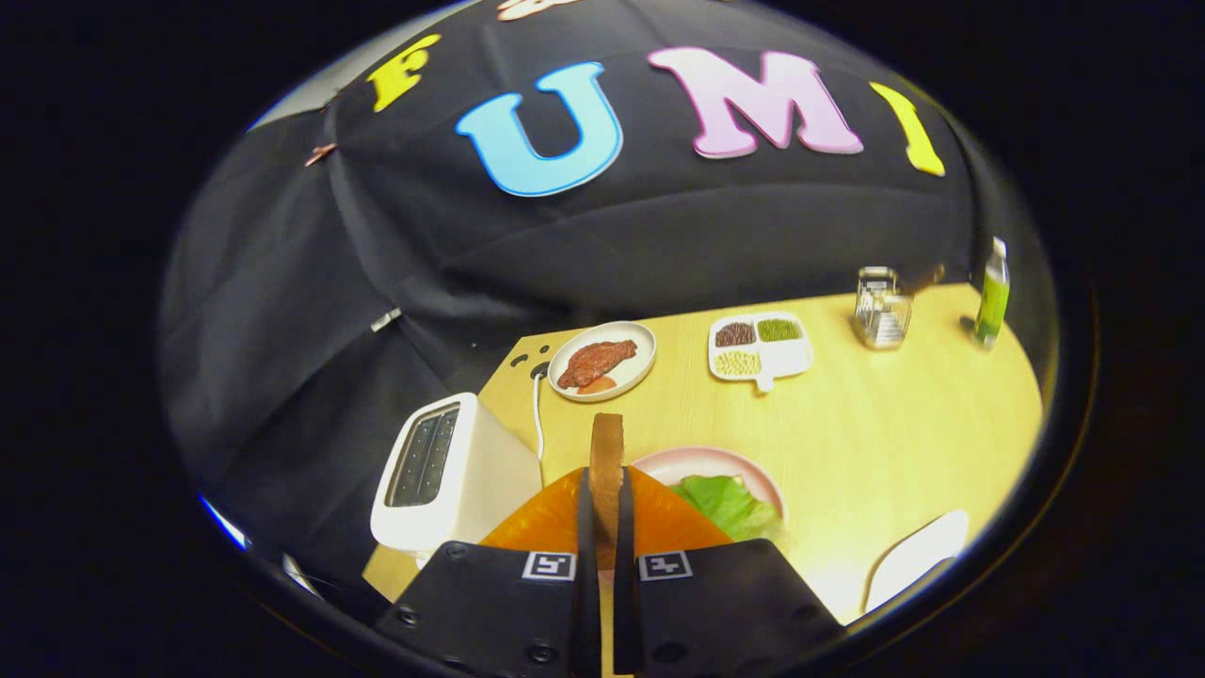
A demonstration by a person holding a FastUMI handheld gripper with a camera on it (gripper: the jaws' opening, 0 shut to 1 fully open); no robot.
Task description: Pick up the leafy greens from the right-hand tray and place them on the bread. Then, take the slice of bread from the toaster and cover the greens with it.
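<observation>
Hand-held gripper (605,504) with its two fingers drawn to a narrow gap, both pressing on the faces of a slice of bread (607,452) held edge-on. The slice stands upright between the fingers, its long axis running up and away from them, its brown crust edge facing the camera and its top rising clear of the fingertips. Directly behind and below the slice, a pink plate (701,460) carries the leafy greens (730,504), which lie flat just to the right of the fingers; what is under the greens cannot be made out. To the left of the fingers stands a white toaster (452,476), slots facing up, its white cord (538,414) trailing back across the wooden table (894,443). Beyond the slice, a white plate (602,360) holds a reddish-brown piece of meat (596,363). To its right sits a white divided dish (759,346) with dark, green and pale fillings in separate compartments. Farther right are a clear container (882,308) and a green bottle (991,294), well apart from the fingers. A white tray (918,557) lies near the table edge on the right
</observation>
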